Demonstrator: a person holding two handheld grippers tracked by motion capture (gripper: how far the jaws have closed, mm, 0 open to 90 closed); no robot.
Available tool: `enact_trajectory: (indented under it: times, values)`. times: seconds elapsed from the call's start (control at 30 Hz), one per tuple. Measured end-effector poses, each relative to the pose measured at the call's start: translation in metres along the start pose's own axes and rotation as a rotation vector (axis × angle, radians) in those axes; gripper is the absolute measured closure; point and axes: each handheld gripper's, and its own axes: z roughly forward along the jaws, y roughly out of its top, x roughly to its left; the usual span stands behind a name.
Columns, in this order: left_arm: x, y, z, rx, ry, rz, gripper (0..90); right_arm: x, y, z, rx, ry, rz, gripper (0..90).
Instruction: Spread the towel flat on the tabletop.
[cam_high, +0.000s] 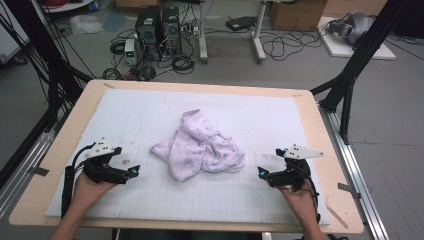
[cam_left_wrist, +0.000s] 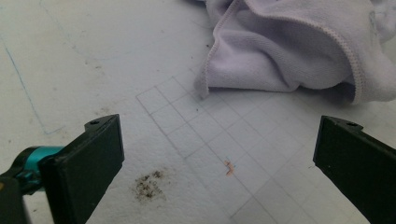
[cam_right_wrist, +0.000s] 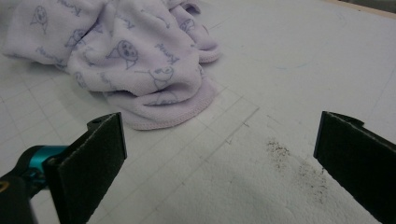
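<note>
A pale wooden table with rounded corners (cam_high: 320, 125) is seen from the high view, and most of its top is covered by a white foam mat ruled with a faint grid (cam_high: 130, 115). At the middle of the mat a crumpled lilac terry cloth printed with small blue figures (cam_high: 202, 147) lies in a loose heap, its folds bunched over one another and one corner trailing toward the far side. The work is judged to be at its very start: the cloth is untouched, nothing is spread or folded, and all of the handling is left to be done. Wide bare mat is left on every side of the heap, so ample room is offered for drawing the cloth outward, and the mat's border lies well apart from it all round. A hemmed edge of the cloth is presented low on the mat toward each gripper, near but not touching. The left gripper (cam_high: 131, 171) is held at the near left, well apart from the cloth, with its jaws spread wide and nothing between them, as the left gripper view confirms. The right gripper (cam_high: 263, 172) is held at the near right, likewise spread wide and empty. Small dark smudges (cam_left_wrist: 148, 184) are marked on the mat close to each gripper.
</note>
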Motion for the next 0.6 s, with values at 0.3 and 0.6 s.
enact_trajectory:
  times: [0.3,0.6]
  values:
    - [0.0026,-0.0013,0.0012,0.009,-0.005,-0.003,2.3,-0.0001,-0.0022,-0.0012,-0.002,-0.016,0.003,1.4]
    - [0.0002,-0.0018,0.0007,0.005,-0.016,0.001,2.4,0.0014,-0.0024,0.0003,0.006,-0.014,-0.005,1.4]
